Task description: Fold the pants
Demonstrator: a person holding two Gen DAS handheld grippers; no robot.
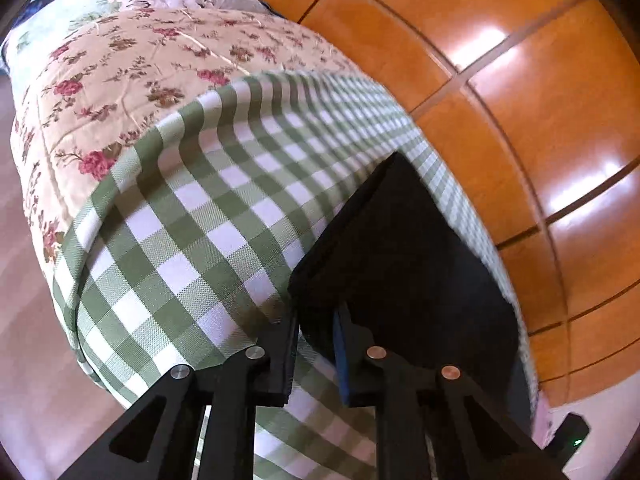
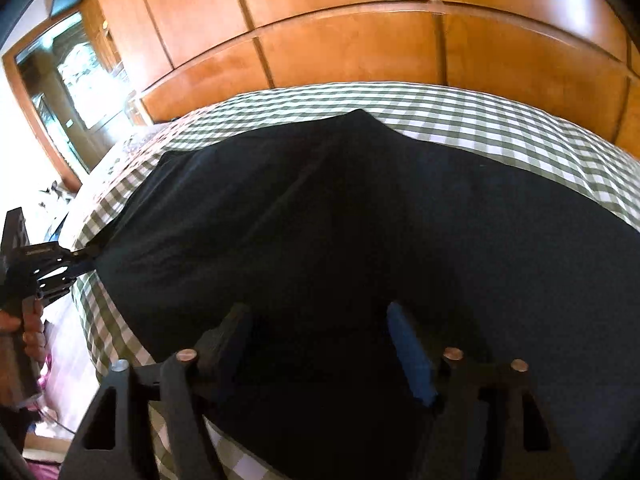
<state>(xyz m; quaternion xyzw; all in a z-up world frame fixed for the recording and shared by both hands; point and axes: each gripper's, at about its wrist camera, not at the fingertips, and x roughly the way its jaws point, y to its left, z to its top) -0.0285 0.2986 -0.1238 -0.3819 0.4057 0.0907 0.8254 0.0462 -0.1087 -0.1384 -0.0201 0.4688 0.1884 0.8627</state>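
Observation:
The black pants [image 2: 320, 220] lie spread on a green-and-white checked cloth [image 2: 500, 128] on the bed. In the left wrist view the pants [image 1: 408, 248] fill the lower right. My left gripper [image 1: 316, 320] has its jaws narrowly parted around the pants' near corner; the fabric edge sits between the fingers. It also shows in the right wrist view [image 2: 86, 258] at the pants' left corner. My right gripper [image 2: 320, 320] hovers over the pants' near part with jaws wide apart and nothing between them.
A floral quilt [image 1: 120, 80] covers the bed beyond the checked cloth [image 1: 200, 200]. A wooden wardrobe [image 2: 360, 32] stands behind the bed. A doorway or mirror [image 2: 68, 80] is at the left. Floor [image 1: 32, 320] lies beside the bed.

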